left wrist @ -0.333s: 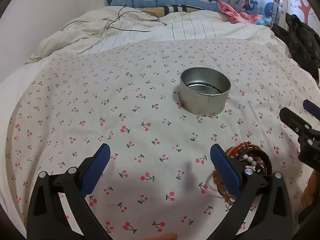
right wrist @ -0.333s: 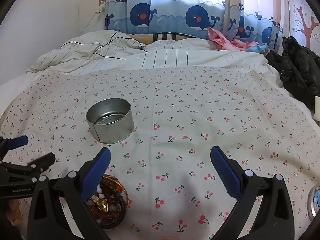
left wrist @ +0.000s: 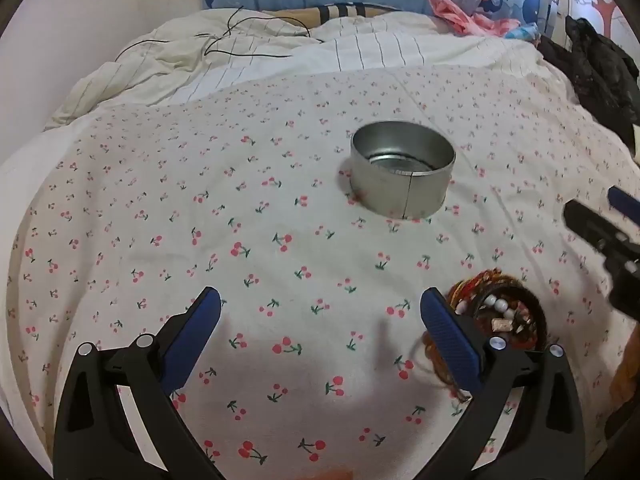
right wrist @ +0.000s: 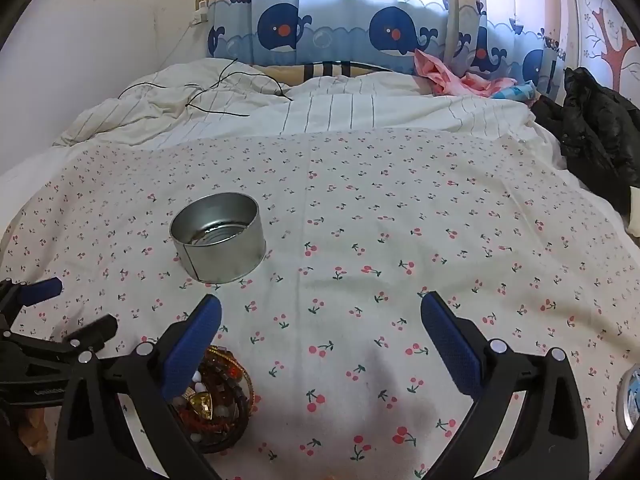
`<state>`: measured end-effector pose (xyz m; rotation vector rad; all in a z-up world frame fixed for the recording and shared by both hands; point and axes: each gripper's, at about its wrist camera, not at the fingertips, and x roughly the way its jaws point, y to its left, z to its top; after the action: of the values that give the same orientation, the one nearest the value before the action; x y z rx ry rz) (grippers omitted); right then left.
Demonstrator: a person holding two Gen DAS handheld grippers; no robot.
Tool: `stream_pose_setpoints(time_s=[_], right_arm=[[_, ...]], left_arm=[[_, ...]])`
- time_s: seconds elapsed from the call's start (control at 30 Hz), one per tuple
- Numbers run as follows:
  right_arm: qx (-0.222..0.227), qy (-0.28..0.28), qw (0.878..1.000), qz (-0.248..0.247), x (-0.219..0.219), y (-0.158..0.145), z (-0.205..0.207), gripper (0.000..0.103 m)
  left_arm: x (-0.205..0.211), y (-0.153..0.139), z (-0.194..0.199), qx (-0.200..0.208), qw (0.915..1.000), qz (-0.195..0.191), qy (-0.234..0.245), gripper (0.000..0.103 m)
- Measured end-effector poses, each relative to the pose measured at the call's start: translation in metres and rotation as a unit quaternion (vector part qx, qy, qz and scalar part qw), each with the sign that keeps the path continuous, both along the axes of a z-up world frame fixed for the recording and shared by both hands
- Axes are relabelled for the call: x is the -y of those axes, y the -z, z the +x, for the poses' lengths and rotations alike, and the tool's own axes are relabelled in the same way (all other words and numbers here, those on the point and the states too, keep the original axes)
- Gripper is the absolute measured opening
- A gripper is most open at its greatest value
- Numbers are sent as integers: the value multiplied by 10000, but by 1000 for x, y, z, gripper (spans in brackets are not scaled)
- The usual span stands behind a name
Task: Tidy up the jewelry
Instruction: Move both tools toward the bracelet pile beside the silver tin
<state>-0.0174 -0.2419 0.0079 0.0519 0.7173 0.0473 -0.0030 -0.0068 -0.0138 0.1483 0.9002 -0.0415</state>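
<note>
From the left wrist, 1 round metal tin (left wrist: 403, 172) stands upright on the cherry-print sheet (left wrist: 200, 220), its mouth open and only a bare ridged bottom showing inside. The left gripper (left wrist: 320, 320) hangs over the sheet with its 2 blue-padded fingers (left wrist: 448, 344) spread wide and nothing between them. 1 pile of bead bracelets (left wrist: 504, 316) lies on the sheet just outside the right-hand finger, partly hidden behind it and nearer than the tin. The right gripper (left wrist: 600, 224) juts in at the right edge. From the right wrist, the same tin (right wrist: 218, 238) sits left of centre, with nothing in it. The right gripper (right wrist: 320, 320) tilts down at the sheet (right wrist: 400, 220), fingers (right wrist: 192, 344) wide apart and holding nothing; the bracelets (right wrist: 220, 404) lie under and beside its left-hand finger. The left gripper (right wrist: 60, 312) enters at the left edge, also spread.
</note>
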Motion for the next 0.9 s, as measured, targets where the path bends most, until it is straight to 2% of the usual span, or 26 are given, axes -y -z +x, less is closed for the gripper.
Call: stream_pose_setpoints(time_s=[0.2, 0.33, 0.4, 0.47, 0.57, 0.9], right_arm=[[-20, 109, 9994, 326, 5, 0, -39, 96], [4, 84, 9992, 385, 3, 3, -69, 96], [1, 8, 9994, 334, -2, 5, -82, 96], [5, -41, 9994, 329, -3, 7, -89, 96], [35, -90, 9990, 436, -4, 8, -95, 96], [40, -26, 9985, 551, 1, 8, -94, 96]], left_arm=[[-7, 6, -11, -184, 9993, 202, -260, 96], [-13, 19, -35, -654, 9969, -23, -435, 83], [-15, 27, -48, -779, 9955, -68, -540, 82], [-17, 29, -58, -739, 9952, -153, -627, 84], [-18, 25, -74, -669, 9950, -152, -724, 93], [-9, 28, -89, -495, 9964, 32, -693, 93]])
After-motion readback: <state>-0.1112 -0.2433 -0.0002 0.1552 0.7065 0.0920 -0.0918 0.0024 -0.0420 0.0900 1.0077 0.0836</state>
